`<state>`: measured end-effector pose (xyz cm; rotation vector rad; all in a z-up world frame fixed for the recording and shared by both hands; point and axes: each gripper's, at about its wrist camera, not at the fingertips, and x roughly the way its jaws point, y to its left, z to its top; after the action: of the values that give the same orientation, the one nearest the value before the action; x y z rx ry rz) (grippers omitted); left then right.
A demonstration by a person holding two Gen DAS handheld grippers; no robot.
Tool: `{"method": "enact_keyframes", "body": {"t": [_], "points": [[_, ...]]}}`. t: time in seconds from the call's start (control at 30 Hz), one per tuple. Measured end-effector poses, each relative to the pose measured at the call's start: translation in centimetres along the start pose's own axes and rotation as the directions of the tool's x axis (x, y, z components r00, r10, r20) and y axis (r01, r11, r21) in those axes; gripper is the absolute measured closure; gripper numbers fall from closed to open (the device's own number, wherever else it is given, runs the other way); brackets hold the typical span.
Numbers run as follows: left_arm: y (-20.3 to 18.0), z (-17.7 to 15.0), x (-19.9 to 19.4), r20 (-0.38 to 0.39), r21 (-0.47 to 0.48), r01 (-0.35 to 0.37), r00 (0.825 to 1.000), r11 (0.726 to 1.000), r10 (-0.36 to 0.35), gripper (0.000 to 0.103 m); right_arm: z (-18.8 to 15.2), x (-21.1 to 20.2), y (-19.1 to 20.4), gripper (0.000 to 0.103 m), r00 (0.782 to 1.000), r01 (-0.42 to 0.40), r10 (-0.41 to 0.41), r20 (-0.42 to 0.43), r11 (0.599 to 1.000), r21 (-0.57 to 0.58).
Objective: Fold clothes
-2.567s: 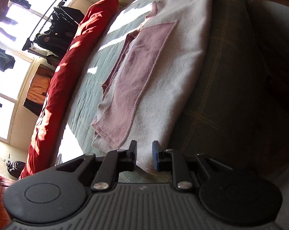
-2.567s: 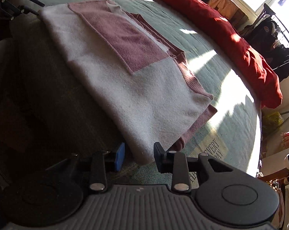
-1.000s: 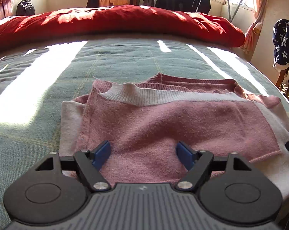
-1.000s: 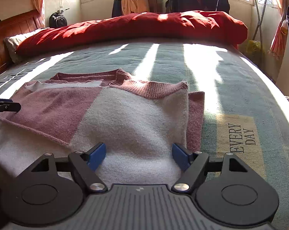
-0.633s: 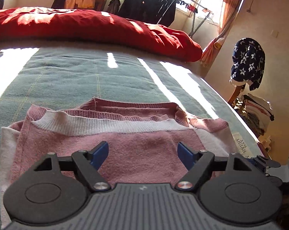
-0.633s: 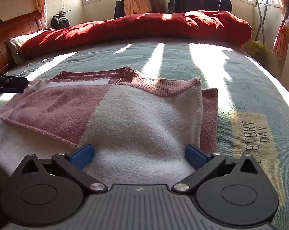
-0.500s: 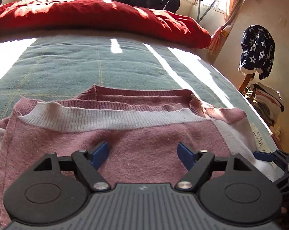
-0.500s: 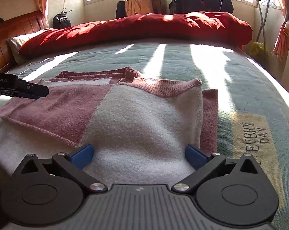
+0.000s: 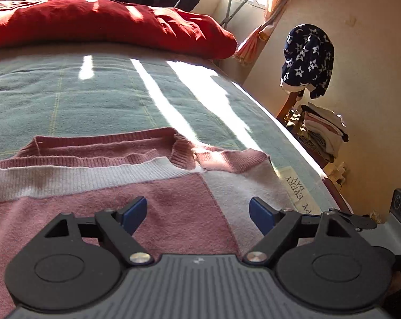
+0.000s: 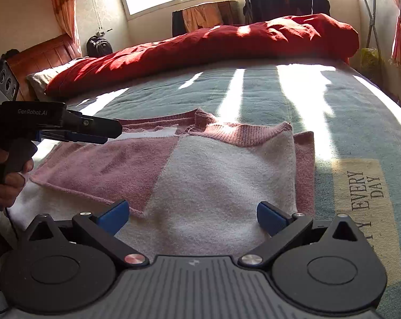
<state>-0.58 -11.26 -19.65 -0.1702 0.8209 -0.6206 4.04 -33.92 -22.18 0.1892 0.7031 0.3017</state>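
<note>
The pink-and-white knitted sweater [image 10: 200,175] lies flat on the green blanket-covered bed [image 10: 333,101], close to its near edge and beside the printed corner label. It is already folded into a compact rectangle, a pink sleeve panel laid across the white body. Judged from this, the folding is well advanced; a final fold or tidying may remain.

Right gripper [image 10: 193,214]: fingers spread wide, having just opened, nothing clamped, sweater beneath them. Left gripper [image 9: 197,211]: fingers well apart, having just widened slightly, hovering over the pink panel, gripping nothing.
</note>
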Motion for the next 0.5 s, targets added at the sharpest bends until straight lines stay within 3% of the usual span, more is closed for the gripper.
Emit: {"method": "enact_keyframes", "body": {"t": [0.17,0.3,0.43,0.5], "points": [[-0.2,-0.5,3.9,-0.049,0.001,-0.06,0.997,0.998,0.06,0.019,-0.4,0.0,-0.7,0.0,1.0,-0.009,0.009,-0.007,0.999,0.037],[-2.2,0.6,3.3,-0.046,0.056,-0.082,0.995,0.995,0.085,0.019,-1.1,-0.2,-1.0,0.0,1.0,0.023,-0.023,-0.009,1.0,0.012],[-4.2,2.0,3.3,-0.041,0.065,0.072,0.997,0.995,-0.07,0.019,-1.2,-1.1,-0.3,0.0,0.999,0.037,-0.037,0.009,0.999,-0.028],[-4.8,2.4,4.8,-0.068,0.066,0.086,0.994,0.994,-0.082,0.019,-1.5,-0.8,-0.5,0.0,0.999,0.043,-0.043,-0.005,0.999,-0.024]]}}
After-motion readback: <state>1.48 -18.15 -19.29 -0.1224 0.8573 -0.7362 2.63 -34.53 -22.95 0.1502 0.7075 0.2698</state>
